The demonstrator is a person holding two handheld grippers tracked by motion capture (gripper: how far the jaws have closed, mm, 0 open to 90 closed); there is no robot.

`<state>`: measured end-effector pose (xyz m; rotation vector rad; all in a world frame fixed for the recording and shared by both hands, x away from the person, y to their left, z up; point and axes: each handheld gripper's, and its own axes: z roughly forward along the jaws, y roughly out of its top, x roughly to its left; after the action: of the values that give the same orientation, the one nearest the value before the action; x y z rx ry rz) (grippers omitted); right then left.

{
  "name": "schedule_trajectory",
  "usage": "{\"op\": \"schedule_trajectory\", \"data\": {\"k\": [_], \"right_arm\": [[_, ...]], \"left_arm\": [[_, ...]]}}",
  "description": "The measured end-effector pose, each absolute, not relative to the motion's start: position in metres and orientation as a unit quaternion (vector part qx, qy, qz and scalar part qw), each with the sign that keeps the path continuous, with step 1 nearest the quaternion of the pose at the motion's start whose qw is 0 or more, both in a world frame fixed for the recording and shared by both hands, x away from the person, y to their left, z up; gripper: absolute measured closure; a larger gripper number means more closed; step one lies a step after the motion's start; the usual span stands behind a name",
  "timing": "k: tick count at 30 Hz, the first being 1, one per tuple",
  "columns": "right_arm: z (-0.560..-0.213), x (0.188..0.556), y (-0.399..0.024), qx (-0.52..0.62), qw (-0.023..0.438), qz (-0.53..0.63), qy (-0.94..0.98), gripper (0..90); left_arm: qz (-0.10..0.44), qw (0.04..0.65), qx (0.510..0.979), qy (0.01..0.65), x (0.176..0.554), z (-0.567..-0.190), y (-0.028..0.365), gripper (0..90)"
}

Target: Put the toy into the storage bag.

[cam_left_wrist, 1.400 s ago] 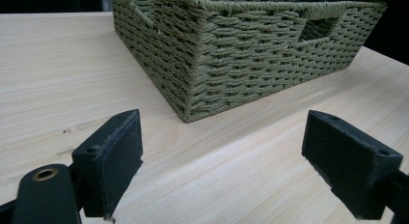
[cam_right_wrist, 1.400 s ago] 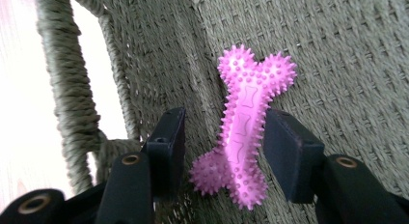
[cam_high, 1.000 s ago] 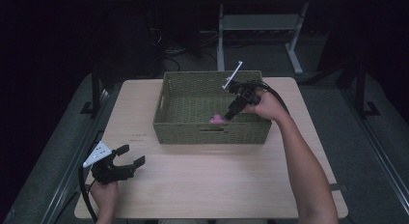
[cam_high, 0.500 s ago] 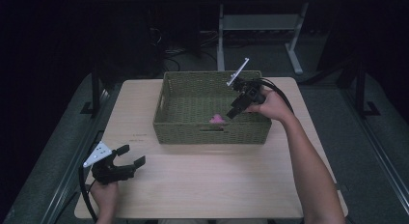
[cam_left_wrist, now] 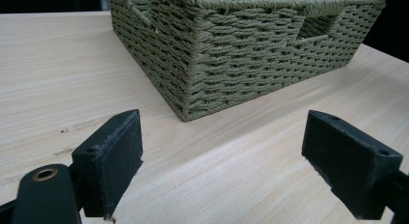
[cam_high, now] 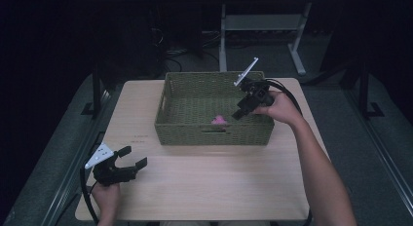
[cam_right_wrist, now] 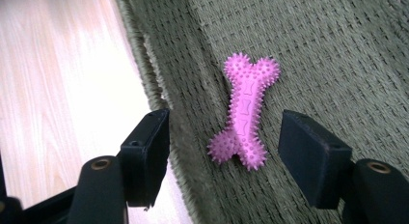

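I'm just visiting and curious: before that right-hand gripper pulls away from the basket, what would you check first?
1. Pink spiky bone toy lies on the basket floor: ok.
2. Right gripper has let go; its jaws have just been opening, pads off the toy: ok.
3. Woven basket stands flat on the table: ok.
4. Left gripper open, nothing between the jaws: ok.
5. Toy undamaged: cannot tell.

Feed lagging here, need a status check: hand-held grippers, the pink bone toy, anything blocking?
Right hand-held gripper open, jaws just widened, above pink bone toy. Toy lies free on basket floor. Left hand-held gripper open over table. Nothing blocking.
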<state>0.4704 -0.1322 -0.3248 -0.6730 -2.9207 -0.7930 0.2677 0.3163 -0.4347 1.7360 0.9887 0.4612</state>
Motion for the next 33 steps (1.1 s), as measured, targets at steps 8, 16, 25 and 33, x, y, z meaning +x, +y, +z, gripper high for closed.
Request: {"op": "schedule_trajectory", "data": {"k": [8, 16, 25, 33], "right_arm": [[-0.317, 0.458, -0.135, -0.211, 0.012, -0.261, -0.942, 33.6], [-0.314, 0.445, -0.143, -0.213, 0.008, -0.271, -0.939, 32.9], [-0.31, 0.43, -0.149, -0.208, 0.004, -0.282, -0.937, 32.3], [-0.314, 0.415, -0.157, -0.21, 0.004, -0.291, -0.933, 31.4]], "left_arm": [[0.193, 0.518, 0.725, 0.412, 0.268, -0.435, 0.316, 13.9], [0.192, 0.518, 0.725, 0.411, 0.268, -0.435, 0.316, 13.9], [0.192, 0.517, 0.726, 0.411, 0.268, -0.435, 0.315, 13.9], [0.192, 0.517, 0.726, 0.411, 0.268, -0.435, 0.314, 13.9]]}}
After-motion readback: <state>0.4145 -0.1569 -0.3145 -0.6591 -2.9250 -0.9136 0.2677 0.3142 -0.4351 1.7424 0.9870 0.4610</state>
